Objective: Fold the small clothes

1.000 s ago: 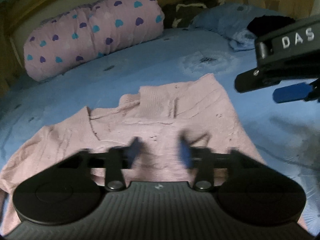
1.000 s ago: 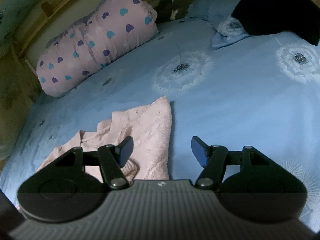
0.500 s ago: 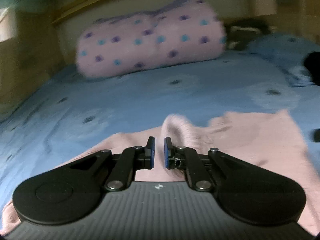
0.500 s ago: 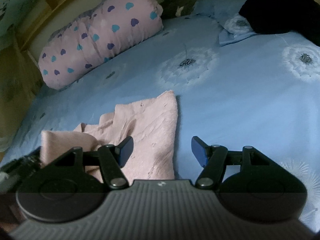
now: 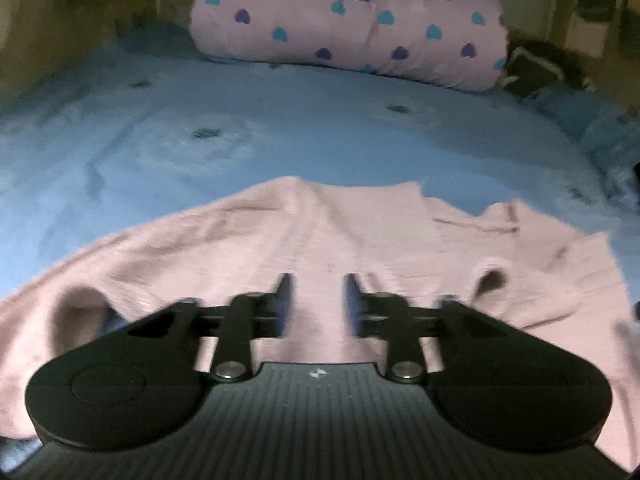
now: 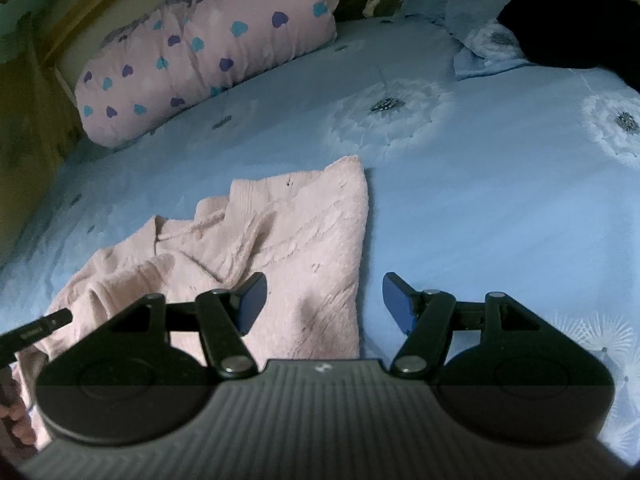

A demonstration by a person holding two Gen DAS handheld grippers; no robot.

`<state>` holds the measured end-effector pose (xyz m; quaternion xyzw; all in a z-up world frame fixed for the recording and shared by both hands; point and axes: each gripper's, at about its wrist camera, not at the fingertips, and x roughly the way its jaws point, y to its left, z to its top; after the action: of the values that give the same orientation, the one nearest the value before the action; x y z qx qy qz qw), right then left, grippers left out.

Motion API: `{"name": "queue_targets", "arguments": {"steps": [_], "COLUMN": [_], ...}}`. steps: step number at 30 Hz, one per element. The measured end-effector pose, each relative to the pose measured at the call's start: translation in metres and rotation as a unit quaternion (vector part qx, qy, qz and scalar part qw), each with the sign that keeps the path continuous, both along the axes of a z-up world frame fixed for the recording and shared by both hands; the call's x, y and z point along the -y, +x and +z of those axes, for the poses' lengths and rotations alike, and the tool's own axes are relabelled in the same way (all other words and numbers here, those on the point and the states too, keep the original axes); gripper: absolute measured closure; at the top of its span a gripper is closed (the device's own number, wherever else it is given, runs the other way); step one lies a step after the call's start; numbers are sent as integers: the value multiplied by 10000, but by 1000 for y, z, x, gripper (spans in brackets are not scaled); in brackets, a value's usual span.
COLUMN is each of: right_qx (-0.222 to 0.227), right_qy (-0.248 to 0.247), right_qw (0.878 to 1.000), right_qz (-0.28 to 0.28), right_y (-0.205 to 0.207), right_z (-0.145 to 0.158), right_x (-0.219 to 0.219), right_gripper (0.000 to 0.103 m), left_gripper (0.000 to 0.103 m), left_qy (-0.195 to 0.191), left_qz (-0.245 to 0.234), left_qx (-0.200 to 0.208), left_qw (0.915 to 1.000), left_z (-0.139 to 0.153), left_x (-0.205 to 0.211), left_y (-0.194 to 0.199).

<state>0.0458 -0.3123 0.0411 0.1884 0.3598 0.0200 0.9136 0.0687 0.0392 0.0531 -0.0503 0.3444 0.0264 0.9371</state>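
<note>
A small pink knit sweater (image 5: 320, 240) lies on the blue bedsheet (image 5: 280, 132), partly folded with a sleeve laid over the body. My left gripper (image 5: 318, 300) hovers just over its middle, jaws open with a moderate gap and nothing between them. In the right wrist view the sweater (image 6: 280, 248) lies at lower left. My right gripper (image 6: 324, 300) is wide open and empty, straddling the sweater's right edge. The left gripper's tip (image 6: 36, 328) shows at the left edge of that view.
A pink pillow with blue and purple hearts (image 5: 352, 20) lies at the head of the bed; it also shows in the right wrist view (image 6: 208, 48). A blue pillow with a black garment (image 6: 572, 28) lies at far right. Wooden bed frame sits behind.
My left gripper shut on a sweater part, carried it across while swinging left, and now stands open over the sweater. The sweater looks more bunched at left. My right gripper stayed open, nearly still.
</note>
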Motion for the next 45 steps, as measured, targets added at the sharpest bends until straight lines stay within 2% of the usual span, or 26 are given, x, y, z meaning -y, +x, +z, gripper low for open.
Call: {"name": "queue_targets", "arguments": {"steps": [2, 3, 6, 8, 10, 11, 14, 18, 19, 22, 24, 26, 29, 33, 37, 42, 45], "right_qx": [-9, -14, -22, -11, -1, 0, -13, -14, -9, 7, -2, -19, -32, -60, -91, -192, -284], "right_qy": [-71, -107, -180, -216, -236, -235, -228, -193, -196, -244, -276, -284, -275, -270, -326, -485, -617], "right_qw": [10000, 9999, 9998, 9997, 9997, 9997, 9997, 9998, 9998, 9997, 9995, 9995, 9996, 9996, 9994, 9985, 9975], "right_qz": [31, 45, 87, 95, 100, 99, 68, 31, 42, 96, 127, 129, 114, 58, 90, 164, 178], "right_y": [1, 1, 3, 3, 4, 4, 3, 4, 4, 4, 4, 5, 5, 5, 7, 9, 11], "right_z": [-1, -1, -2, -1, -2, -2, -2, -2, -2, -2, -3, -4, -4, -6, -8, -15, -21], "right_x": [-2, -4, -9, -11, -12, -13, -13, -12, -13, -15, -16, -17, -16, -15, -19, -26, -31], "right_gripper": [37, 37, 37, 37, 37, 37, 37, 37, 37, 37, 37, 37, 37, 37, 37, 37, 37], "left_gripper": [27, 25, 25, 25, 28, 33, 36, 36, 36, 50, 73, 89, 92, 92, 92, 91, 91], "left_qy": [-112, -98, 177, 491, 666, 670, 467, -173, -178, 45, 45, -4, 36, 738, 1216, 1295, 1461], "left_qz": [-72, -166, -370, -378, -345, -334, -258, -271, -291, -493, -614, -621, -552, -291, -58, -142, -301], "left_qx": [126, 250, 360, 409, 427, 434, 362, 159, 181, 272, 290, 319, 567, 1033, 862, 315, 368], "left_qw": [9998, 9995, 9985, 9972, 9963, 9963, 9979, 9994, 9993, 9984, 9977, 9976, 9969, 9915, 9888, 9910, 9881], "left_z": [-1, -1, -3, -8, -14, -17, -26, -38, -40, -42, -43, -41, -29, -4, 1, -24, -36], "left_x": [6, 11, 32, 43, 48, 49, 44, 37, 38, 51, 56, 57, 53, 42, 17, -5, -8], "left_y": [0, -1, 4, 12, 19, 22, 30, 34, 33, 29, 28, 28, 23, 18, 26, 36, 32]}}
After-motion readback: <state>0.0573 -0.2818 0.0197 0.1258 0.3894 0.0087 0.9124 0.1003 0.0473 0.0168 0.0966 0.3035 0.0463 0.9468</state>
